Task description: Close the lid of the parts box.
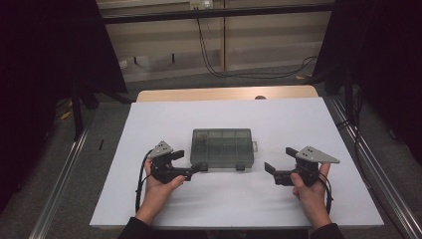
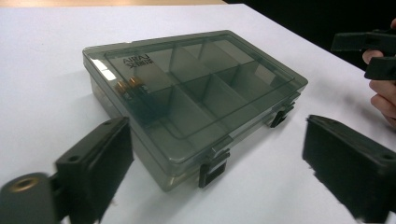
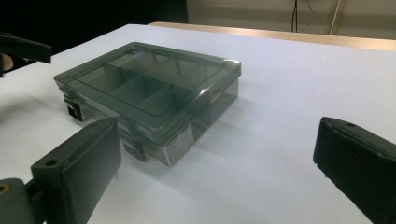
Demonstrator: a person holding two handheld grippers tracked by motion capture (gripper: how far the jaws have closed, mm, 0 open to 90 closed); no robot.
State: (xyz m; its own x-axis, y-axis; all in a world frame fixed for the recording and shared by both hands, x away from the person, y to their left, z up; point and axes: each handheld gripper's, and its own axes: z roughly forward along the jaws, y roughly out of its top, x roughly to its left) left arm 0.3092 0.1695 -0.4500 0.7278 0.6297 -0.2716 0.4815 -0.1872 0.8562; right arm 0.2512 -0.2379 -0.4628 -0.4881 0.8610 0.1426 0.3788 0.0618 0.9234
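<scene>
A smoky see-through compartment box (image 1: 222, 147) lies shut in the middle of the white table, with two black latches (image 2: 212, 170) on its near side. Some small brass-coloured items (image 2: 128, 87) sit in one left compartment. My left gripper (image 1: 188, 160) is open at the box's near-left corner, and in the left gripper view the box (image 2: 196, 98) lies just beyond the wide-apart jaws. My right gripper (image 1: 280, 159) is open a little right of the box, apart from it. In the right gripper view the box (image 3: 149, 93) sits ahead and to the left of the jaws.
The white table top (image 1: 298, 124) has bare room to the left, right and front of the box. A wooden edge (image 1: 226, 93) runs along the far side. Cables (image 1: 239, 69) lie on the floor beyond. Dark curtains hang at both sides.
</scene>
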